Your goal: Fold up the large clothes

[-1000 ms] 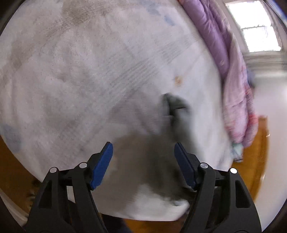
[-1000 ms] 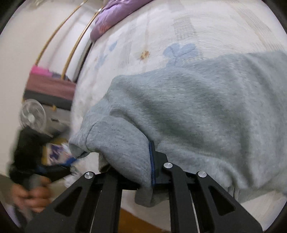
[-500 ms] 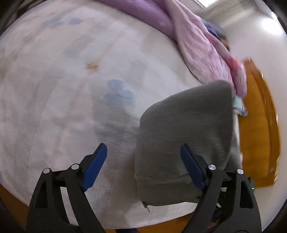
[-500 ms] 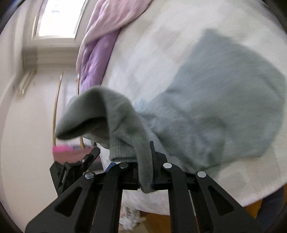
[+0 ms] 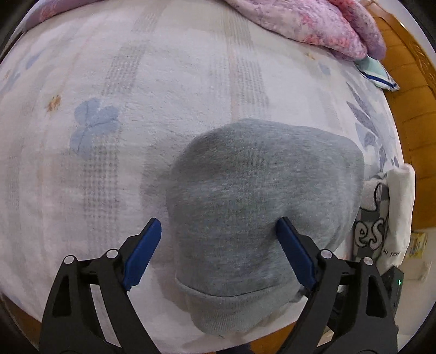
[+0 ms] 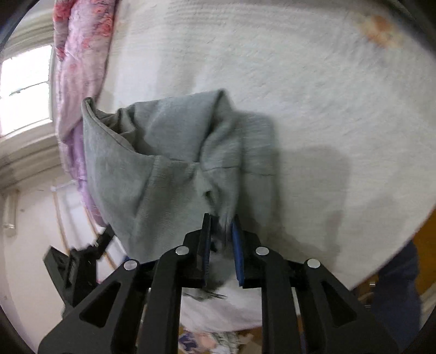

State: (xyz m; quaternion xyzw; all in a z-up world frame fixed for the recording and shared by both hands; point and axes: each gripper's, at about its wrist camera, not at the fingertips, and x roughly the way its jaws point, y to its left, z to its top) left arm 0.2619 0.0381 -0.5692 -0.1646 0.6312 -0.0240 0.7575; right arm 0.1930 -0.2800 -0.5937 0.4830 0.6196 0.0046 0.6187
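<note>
Hovering low over the near edge of the white fleecy bed cover with pale blue flower prints (image 5: 169, 89), the left tool (image 5: 218, 252) points toward the far side of the bed, blue-padded fingers (image 5: 143, 250) spread wide apart and holding nothing. Lying between and beyond those fingers, the soft grey knitted sweatshirt (image 5: 259, 196), folded into a rounded bundle with its ribbed hem toward the near edge. Touching the cloth or merely over it with the right-hand pad: cannot tell.

Angled down at the same bed cover (image 6: 313, 95) from another side, the right tool (image 6: 222, 245), jaws drawn nearly together with a narrow gap, pinching a thin bunch of the grey sweatshirt (image 6: 163, 163) between the blue pads. Rising from that pinch, the fabric fans out to the left and far side in loose creases, with a seamed opening at its upper left edge. Somewhat blurred around the pinch, so the exact hold on the cloth stays unclear.

Heaped along the far right of the bed, a pink and purple flowered quilt (image 5: 313, 24); seen again at the far left in the right wrist view (image 6: 79, 68), beside a bright window (image 6: 24, 89). Hanging at the right edge of the bed, a white cloth with dark printed lettering (image 5: 381, 217). Beyond the bed on the right, orange-brown wooden flooring (image 5: 408, 109).
</note>
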